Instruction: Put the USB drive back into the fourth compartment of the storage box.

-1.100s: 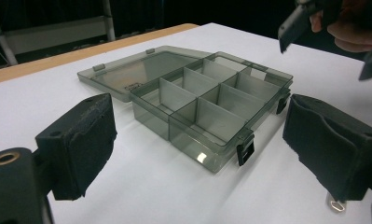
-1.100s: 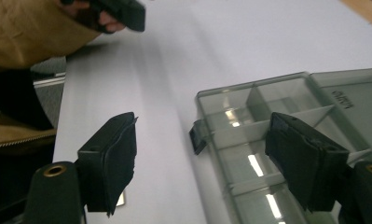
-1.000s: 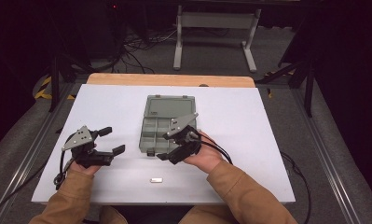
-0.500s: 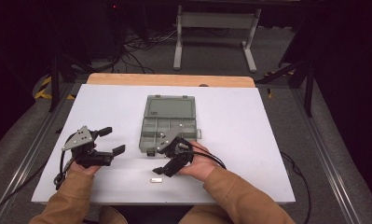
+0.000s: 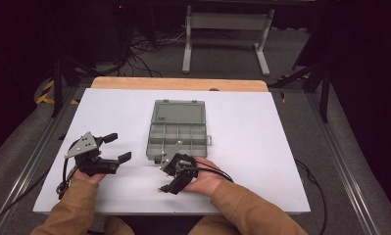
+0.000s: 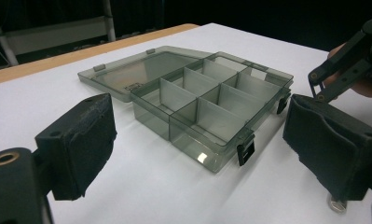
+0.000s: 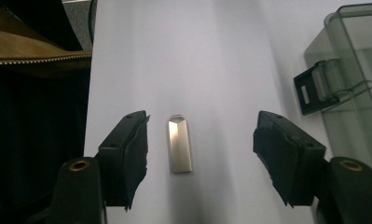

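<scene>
Black foam pads line the right gripper (image 7: 200,154), whose jaws stand spread wide with a small metal stick (image 7: 179,143) lying on the table (image 7: 211,56) between them, nearer the left pad and touching neither. In the high view this gripper (image 5: 169,185) points down at the near edge of the table, just in front of the box (image 5: 178,128).

Brushed and silvery, the stick looks like a flat metal flash drive: light, stiff and smooth. It should not bend or break, but its slick faces could slide out of a loose pinch, and it lies so low that the pads must come right down to the table. I would take it across its two long edges, near the middle, so it cannot pivot.

Beyond it stands the smoky plastic box, lid laid open and flat, its compartments bare, a black latch (image 7: 320,87) facing the gripper.

Farther left, the left gripper (image 5: 109,149) rests on the table, jaws likewise spread, holding nothing.
</scene>
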A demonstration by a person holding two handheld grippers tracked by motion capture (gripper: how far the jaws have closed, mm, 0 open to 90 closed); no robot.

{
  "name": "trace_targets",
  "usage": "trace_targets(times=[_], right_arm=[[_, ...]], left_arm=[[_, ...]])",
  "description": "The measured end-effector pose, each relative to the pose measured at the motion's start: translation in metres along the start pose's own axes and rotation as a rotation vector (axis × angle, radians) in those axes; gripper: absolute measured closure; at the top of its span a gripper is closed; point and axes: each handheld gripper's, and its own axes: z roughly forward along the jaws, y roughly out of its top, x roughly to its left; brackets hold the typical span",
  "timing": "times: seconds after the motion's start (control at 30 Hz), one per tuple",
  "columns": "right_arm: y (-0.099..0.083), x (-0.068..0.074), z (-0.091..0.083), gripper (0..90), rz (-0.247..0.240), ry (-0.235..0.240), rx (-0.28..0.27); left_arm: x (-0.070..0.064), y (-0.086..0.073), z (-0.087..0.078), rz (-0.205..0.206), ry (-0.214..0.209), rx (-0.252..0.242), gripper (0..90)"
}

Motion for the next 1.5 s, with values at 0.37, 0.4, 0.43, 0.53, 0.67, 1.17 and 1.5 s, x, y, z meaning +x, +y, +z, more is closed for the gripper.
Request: trace_targets(times=[0.37, 0.4, 0.43, 0.53, 0.67, 1.17, 1.5], right_arm=[[-0.001, 0.006, 0.013, 51.8, -0.006, 0.007, 0.046], [0.000, 0.007, 0.013, 53.6, -0.006, 0.007, 0.053], [0.000, 0.008, 0.015, 56.8, -0.004, 0.013, 0.066], [0.000, 0.010, 0.015, 60.2, -0.006, 0.014, 0.089], [0.001, 0.013, 0.018, 67.2, -0.010, 0.000, 0.102], [0.002, 0.017, 0.022, 79.5, -0.045, -0.018, 0.127], [0.003, 0.018, 0.021, 79.6, -0.052, -0.020, 0.133]], left_arm=[[0.000, 0.000, 0.000, 0.002, 0.005, 0.003, 10.4], [0.000, 0.000, 0.001, 0.003, 0.005, 0.003, 10.4], [0.000, 0.000, 0.001, 0.003, 0.005, 0.003, 10.4], [0.000, 0.000, 0.000, 0.002, 0.004, -0.001, 10.4], [0.000, 0.000, 0.000, 0.002, 0.005, -0.001, 10.4], [0.000, 0.000, 0.000, 0.003, 0.005, -0.001, 10.4], [0.000, 0.000, 0.000, -0.001, 0.003, -0.002, 10.4]])
